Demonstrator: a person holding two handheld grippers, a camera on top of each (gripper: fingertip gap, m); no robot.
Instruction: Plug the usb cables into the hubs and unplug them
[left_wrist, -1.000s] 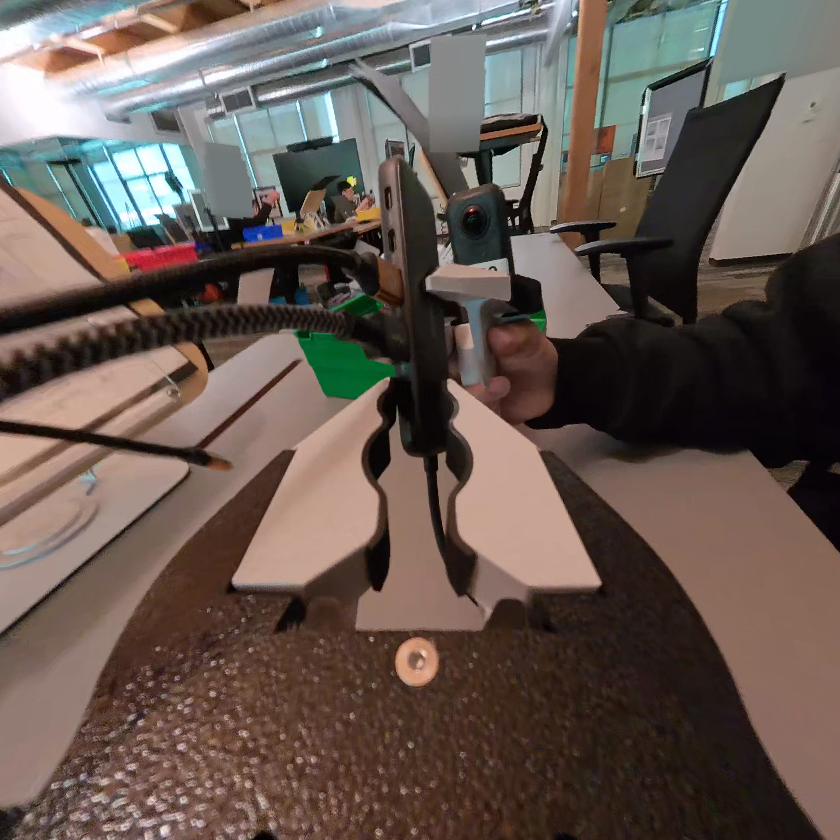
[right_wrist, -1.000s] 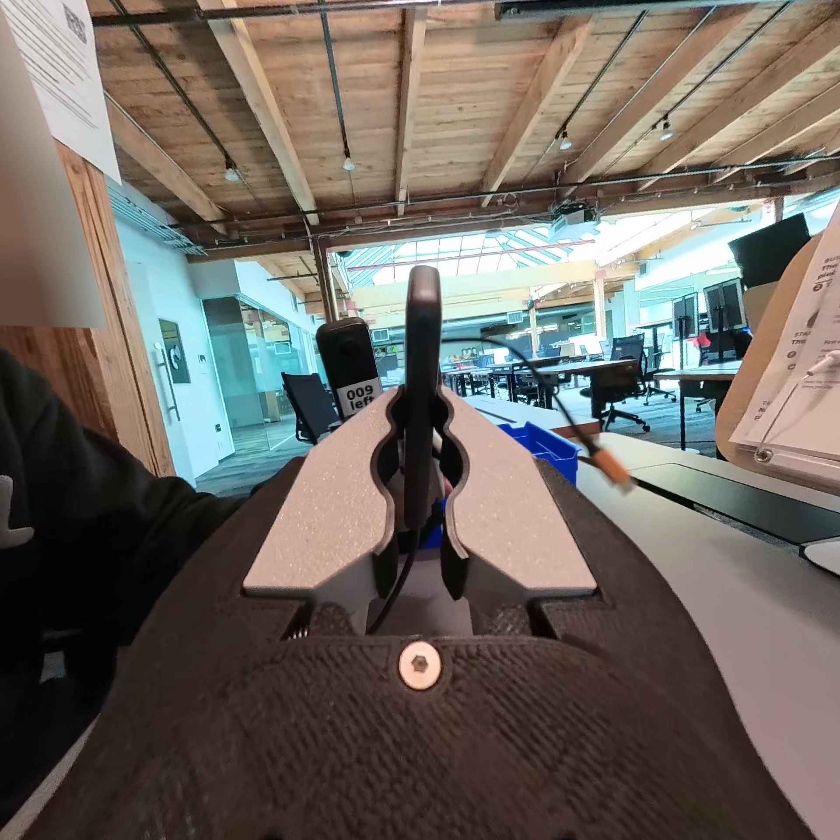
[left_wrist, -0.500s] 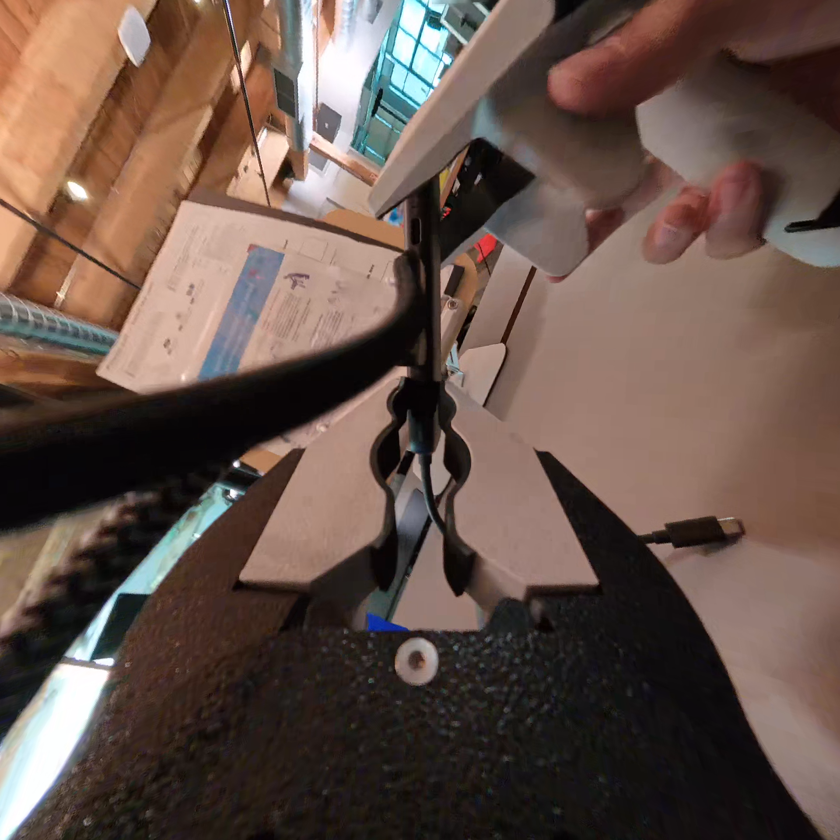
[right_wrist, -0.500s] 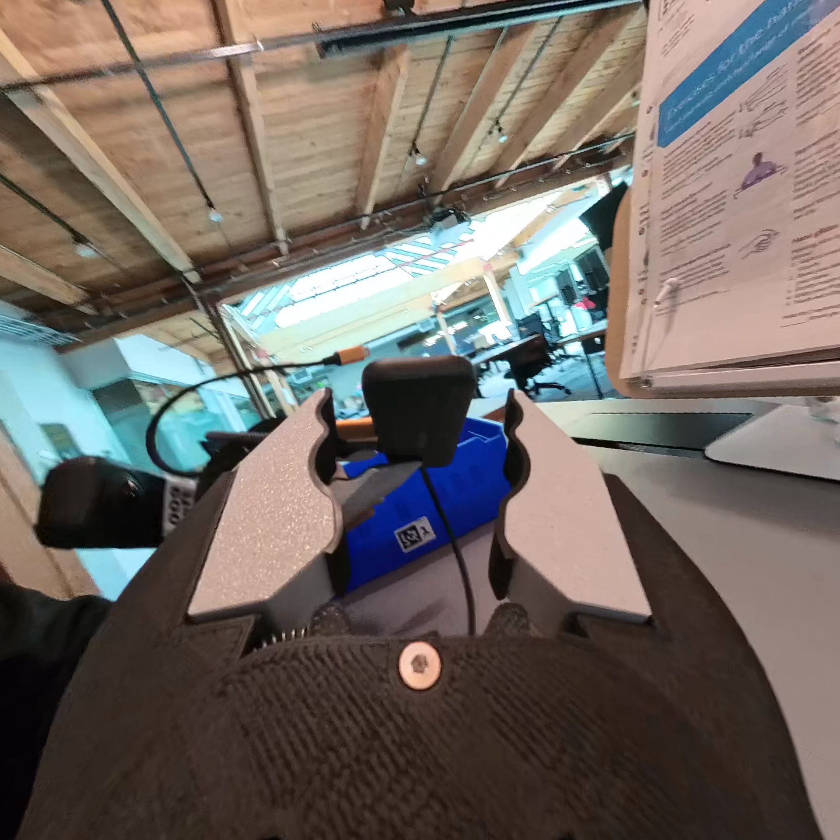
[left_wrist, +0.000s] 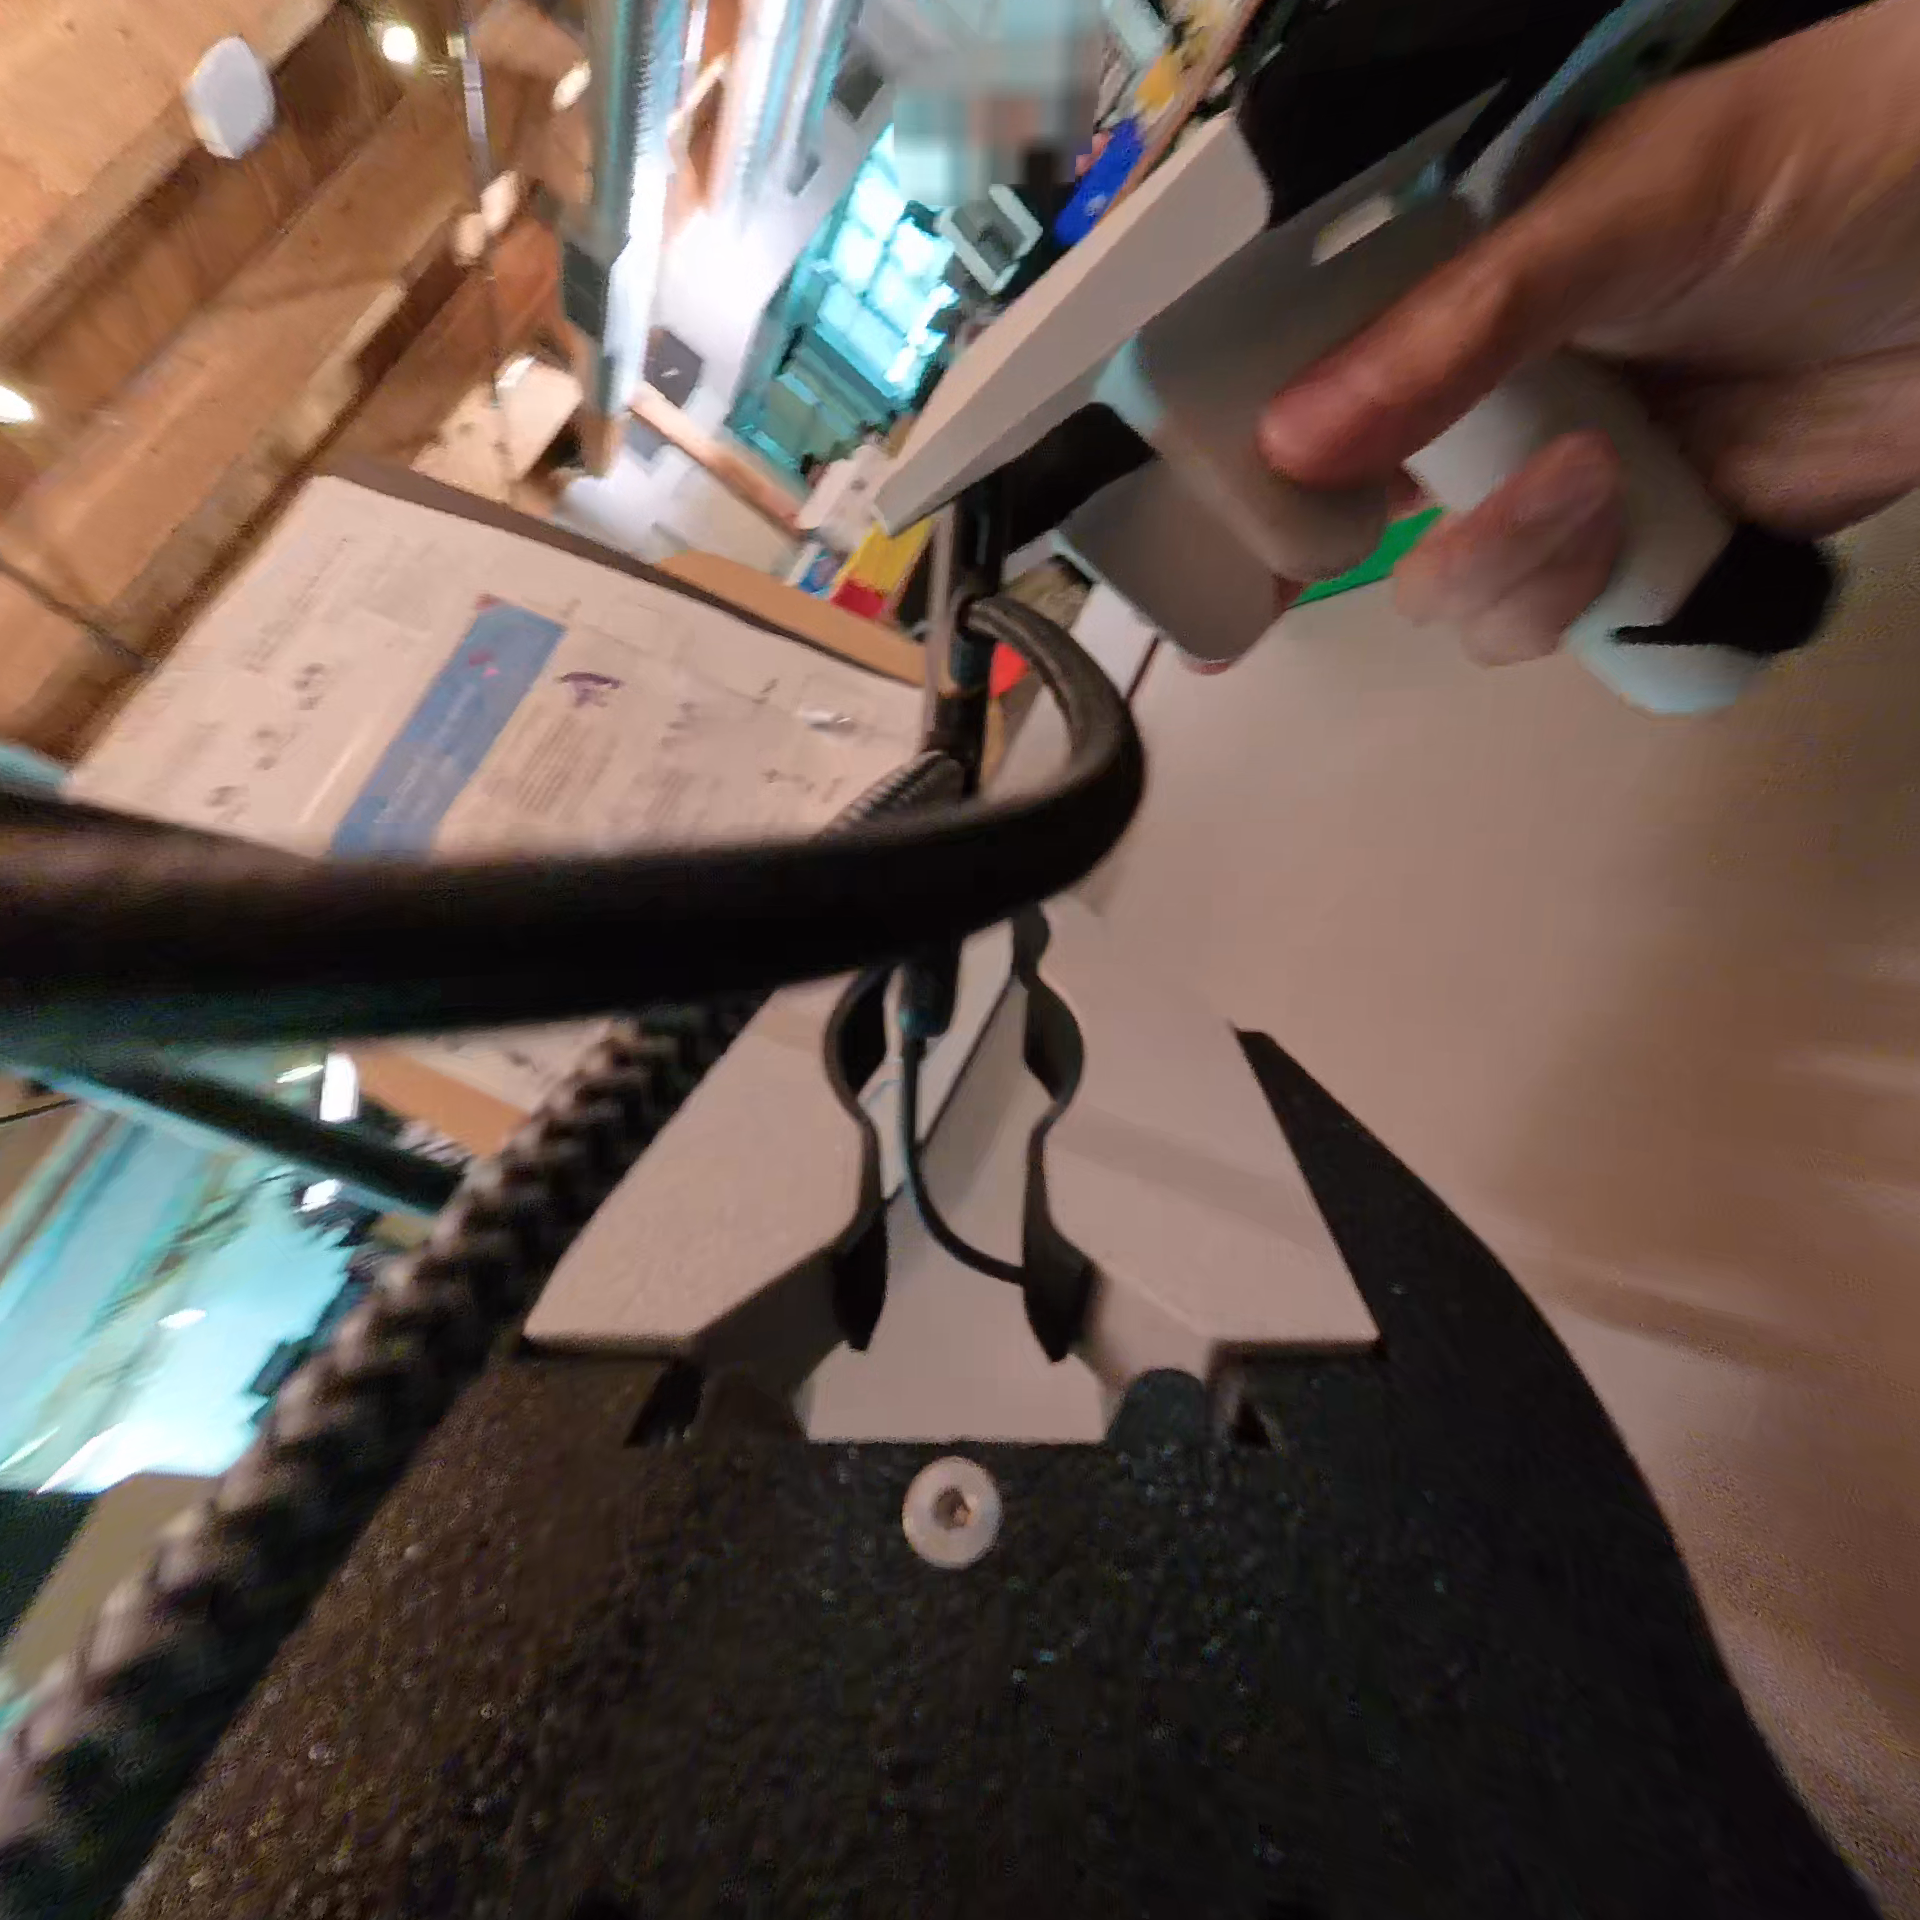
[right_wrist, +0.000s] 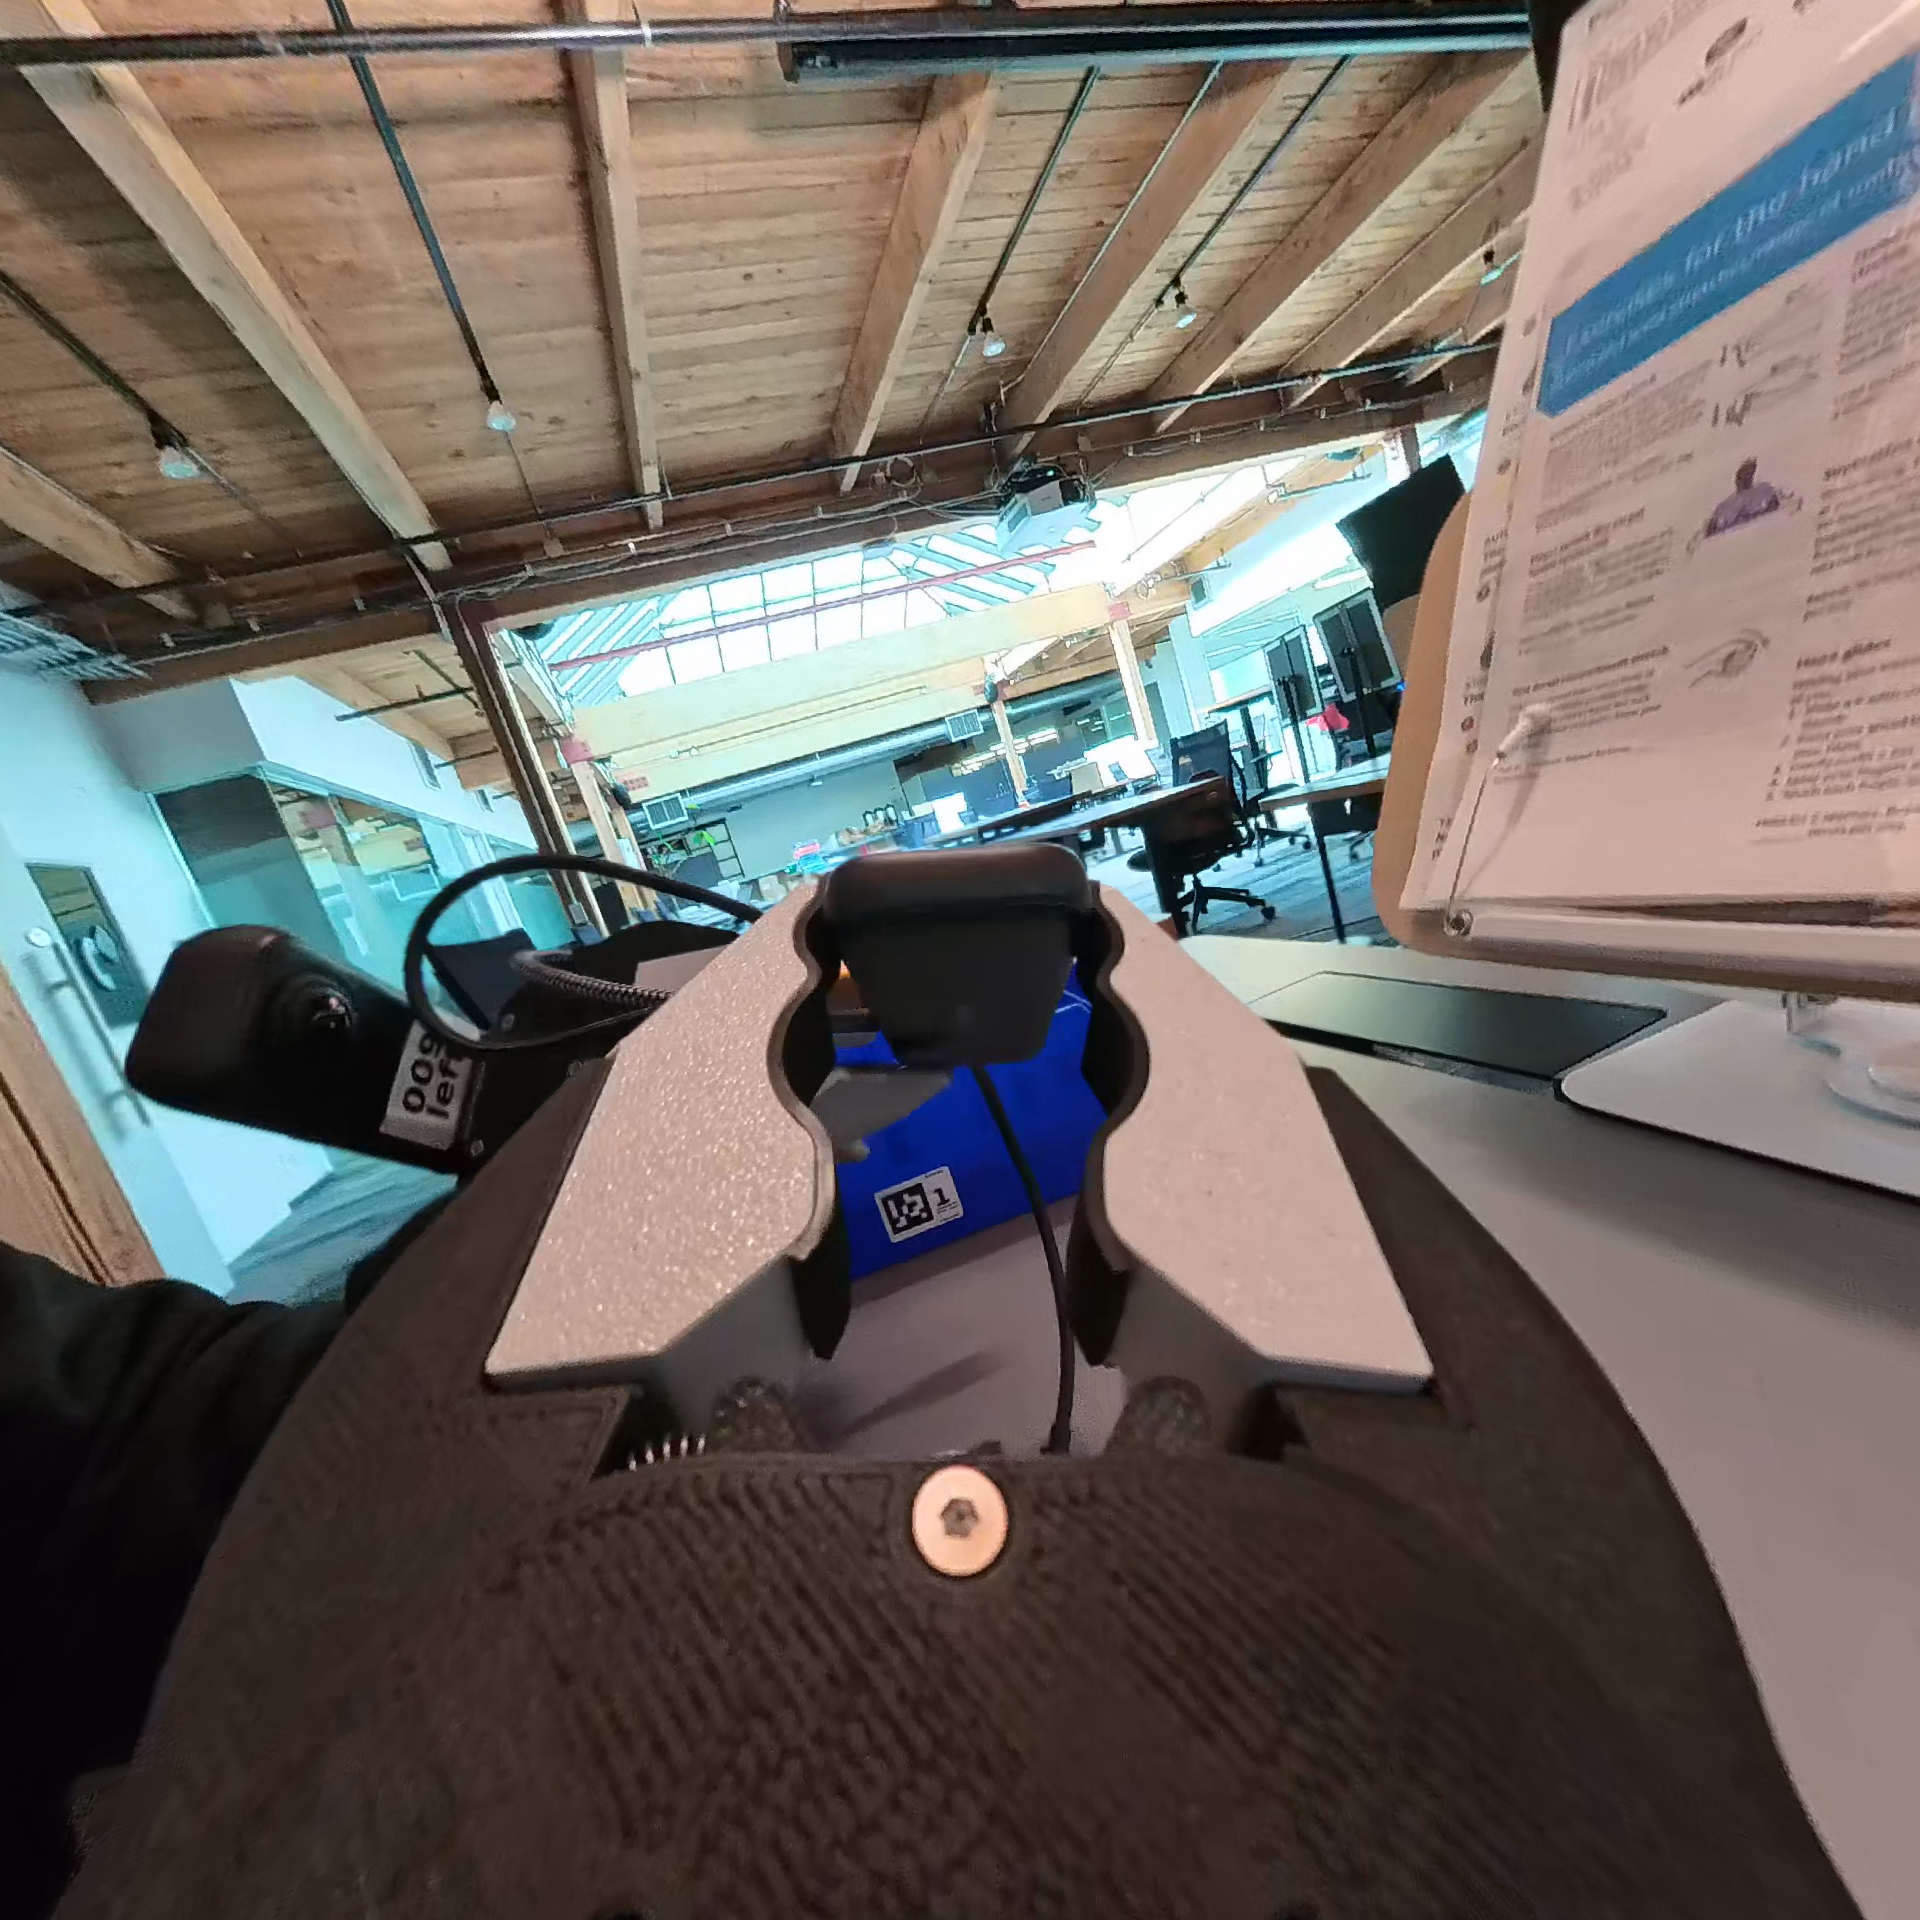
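Right gripper (right_wrist: 961, 997) jaws spread wide around the hub (right_wrist: 956, 961), clamped across its width, held above the desk (right_wrist: 1621, 1351). Left gripper (left_wrist: 951, 997) jaws narrow on the hub's edge (left_wrist: 961, 717); thick cable (left_wrist: 520, 914) plugged in.

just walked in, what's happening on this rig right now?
A person holds a gripper in each hand, both lifted off the table. The right gripper is shut across the dark USB hub, its thin cable trailing back. In the left wrist view, thick black cables run to a hub at the left gripper; its grip is too blurred to judge.
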